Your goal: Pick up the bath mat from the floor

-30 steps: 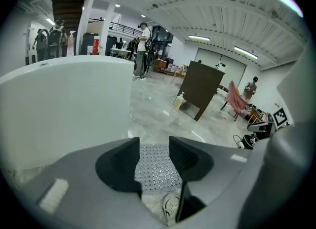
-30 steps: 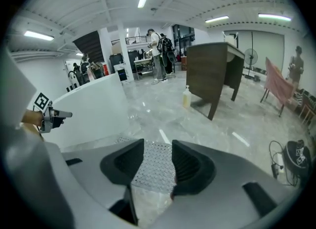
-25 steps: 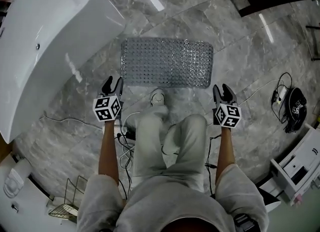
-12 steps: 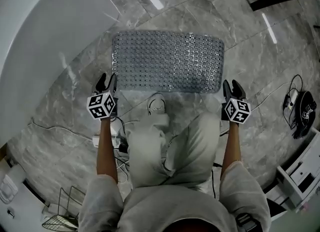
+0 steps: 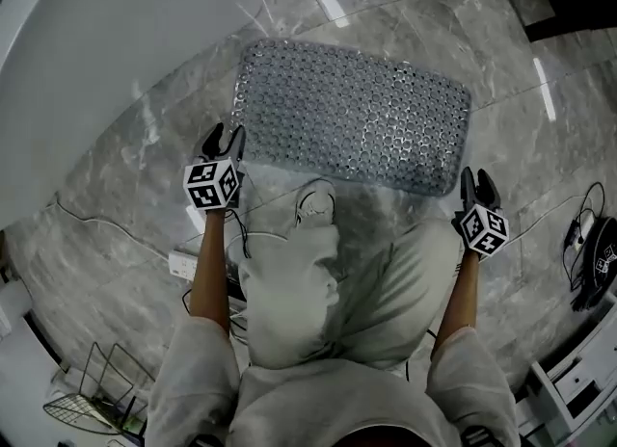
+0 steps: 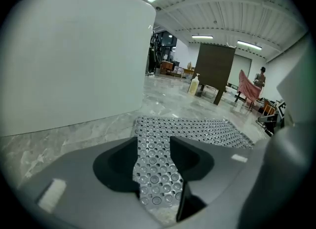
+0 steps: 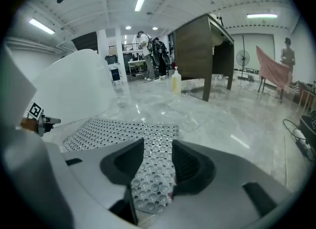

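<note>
The grey studded bath mat [image 5: 357, 113] lies flat on the marble floor next to the tub. My left gripper [image 5: 224, 133] hangs open at the mat's near left corner. In the left gripper view the mat [image 6: 197, 127] shows between the parted fingers of my left gripper [image 6: 154, 154], which have just opened a little further and press on nothing. My right gripper [image 5: 479, 180] is open at the near right corner. In the right gripper view the mat [image 7: 113, 129] fills the gap of that gripper [image 7: 157, 159], untouched.
A white bathtub [image 5: 106, 69] curves along the left. The person's legs and a shoe [image 5: 313, 206] sit between the grippers. Cables and a power strip [image 5: 183, 264] lie behind the left arm, with a wire rack [image 5: 87, 397] at lower left. A dark desk [image 7: 197, 50] stands further off.
Both grippers have sunk toward the floor and now sit at the mat's near corners. The head has dropped too, so the mat looks larger and skewed.
</note>
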The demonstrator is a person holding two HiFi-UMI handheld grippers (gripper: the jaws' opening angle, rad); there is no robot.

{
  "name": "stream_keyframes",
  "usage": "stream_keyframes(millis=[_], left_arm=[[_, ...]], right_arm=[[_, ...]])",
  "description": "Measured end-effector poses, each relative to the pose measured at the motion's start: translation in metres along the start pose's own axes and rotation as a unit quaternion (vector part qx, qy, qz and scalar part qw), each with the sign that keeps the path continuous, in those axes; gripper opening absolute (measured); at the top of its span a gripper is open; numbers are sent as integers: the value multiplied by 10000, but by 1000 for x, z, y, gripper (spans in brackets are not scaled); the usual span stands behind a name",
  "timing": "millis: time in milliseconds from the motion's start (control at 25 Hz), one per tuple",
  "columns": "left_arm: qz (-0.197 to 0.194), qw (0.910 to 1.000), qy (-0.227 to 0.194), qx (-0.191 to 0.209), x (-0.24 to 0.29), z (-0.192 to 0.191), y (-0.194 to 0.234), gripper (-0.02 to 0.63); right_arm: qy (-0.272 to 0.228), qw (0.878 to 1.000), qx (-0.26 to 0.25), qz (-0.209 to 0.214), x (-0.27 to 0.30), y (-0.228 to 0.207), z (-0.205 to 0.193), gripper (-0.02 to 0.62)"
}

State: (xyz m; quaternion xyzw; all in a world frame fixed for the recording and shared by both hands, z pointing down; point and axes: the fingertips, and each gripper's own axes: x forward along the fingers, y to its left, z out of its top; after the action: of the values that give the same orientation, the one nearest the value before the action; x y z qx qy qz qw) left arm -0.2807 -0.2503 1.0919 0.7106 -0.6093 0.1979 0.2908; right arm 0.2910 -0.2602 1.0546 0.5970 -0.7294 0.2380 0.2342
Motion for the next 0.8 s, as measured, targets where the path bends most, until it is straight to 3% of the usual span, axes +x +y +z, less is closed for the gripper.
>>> stream_keyframes(millis=[320,560,800], left_arm=[[-111,9995,234,166,24,-42,18,256],[-171,9985,519,13,54,-68,38,308],[-270,9971,706,-2,90,-77,57,314]], right_arm=[[64,9999,-96,98,15,6,-29,170],[226,9992,-283,162,21,7,-40,170],[300,9986,-403,186,29,11,-41,170]])
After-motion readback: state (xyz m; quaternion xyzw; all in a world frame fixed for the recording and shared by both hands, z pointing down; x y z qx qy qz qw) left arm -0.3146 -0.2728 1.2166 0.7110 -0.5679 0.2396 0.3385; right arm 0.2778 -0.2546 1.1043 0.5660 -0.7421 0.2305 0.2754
